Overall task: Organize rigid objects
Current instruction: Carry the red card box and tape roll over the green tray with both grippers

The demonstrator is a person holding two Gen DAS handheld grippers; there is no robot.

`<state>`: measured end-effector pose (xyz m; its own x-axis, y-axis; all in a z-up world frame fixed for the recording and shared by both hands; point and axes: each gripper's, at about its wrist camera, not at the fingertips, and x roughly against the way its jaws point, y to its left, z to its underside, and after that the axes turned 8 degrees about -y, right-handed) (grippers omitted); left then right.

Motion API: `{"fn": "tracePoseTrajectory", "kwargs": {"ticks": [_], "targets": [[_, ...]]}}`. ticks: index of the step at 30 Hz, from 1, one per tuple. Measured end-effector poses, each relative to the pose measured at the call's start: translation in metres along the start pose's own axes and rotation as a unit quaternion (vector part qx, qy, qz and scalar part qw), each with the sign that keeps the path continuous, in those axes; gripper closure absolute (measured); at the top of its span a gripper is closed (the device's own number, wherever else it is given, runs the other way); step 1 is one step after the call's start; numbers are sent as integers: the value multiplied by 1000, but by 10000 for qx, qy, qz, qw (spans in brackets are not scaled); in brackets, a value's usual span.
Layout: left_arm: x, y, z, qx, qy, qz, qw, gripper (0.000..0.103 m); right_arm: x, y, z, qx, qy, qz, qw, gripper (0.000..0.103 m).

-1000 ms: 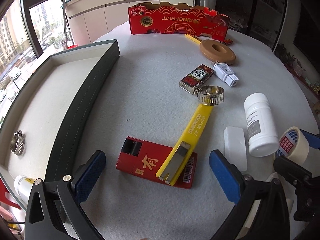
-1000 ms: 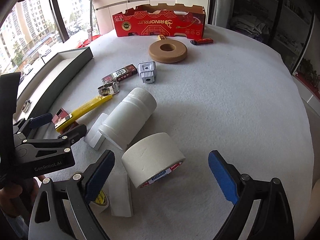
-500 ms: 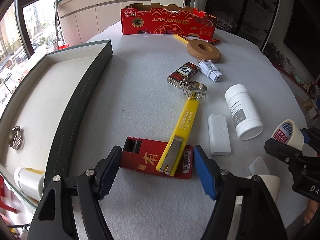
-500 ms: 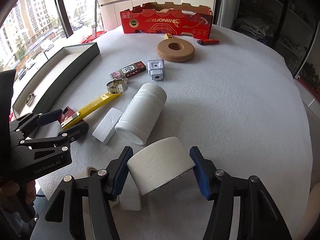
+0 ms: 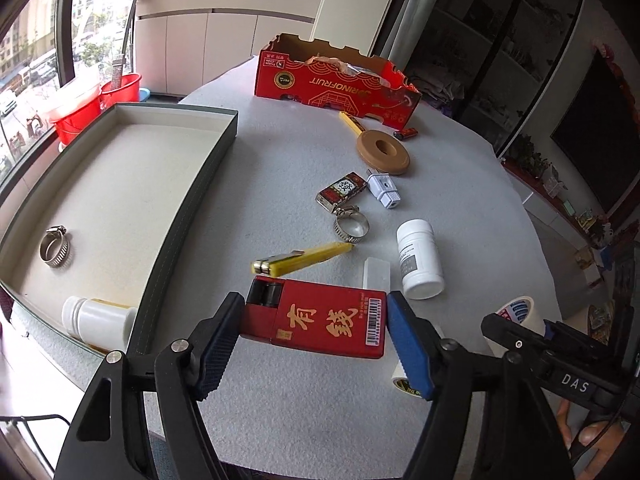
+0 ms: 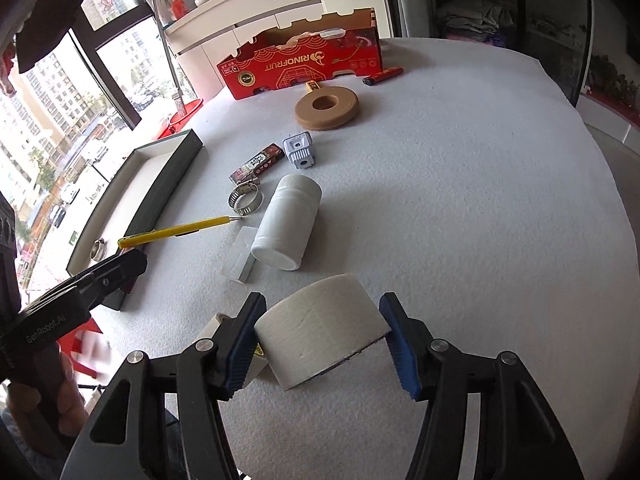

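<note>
- Gripping the red box (image 5: pixel 320 322) by its short ends, the left gripper (image 5: pixel 316 336) was seen with both blue pads pressed on it; its jaws had just been closing, and the box was held clear of the white table (image 5: pixel 280 184).
- The white tape roll (image 6: pixel 324 326) was clamped between the pads of the right gripper (image 6: pixel 322 344), whose jaws had likewise just been closing.
- At ten o'clock from the red box, the grey tray (image 5: pixel 188 208) was seen with a hose clamp (image 5: pixel 55 246) and a white bottle (image 5: pixel 98 322) in it.
- A yellow cutter (image 5: pixel 302 261) was lying on the table just beyond the box, at twelve o'clock.
- At one o'clock, a second white bottle (image 5: pixel 418 258) and a second hose clamp (image 5: pixel 351 226) were left on the table.
</note>
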<state>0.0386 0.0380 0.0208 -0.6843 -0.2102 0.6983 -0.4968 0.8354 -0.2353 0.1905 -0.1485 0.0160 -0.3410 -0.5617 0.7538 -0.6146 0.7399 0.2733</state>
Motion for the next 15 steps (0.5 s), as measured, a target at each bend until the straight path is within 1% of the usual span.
{"fn": "tracePoseTrajectory", "kwargs": {"ticks": [9,15], "targets": [[21,-4,11,8,-233,-195,9995,28,13,12,1,61,-39,-49,10000,43],[48,5,6,84,-654,-444,9968,28,20,31,-3,128,-149,-147,9997,43]]}}
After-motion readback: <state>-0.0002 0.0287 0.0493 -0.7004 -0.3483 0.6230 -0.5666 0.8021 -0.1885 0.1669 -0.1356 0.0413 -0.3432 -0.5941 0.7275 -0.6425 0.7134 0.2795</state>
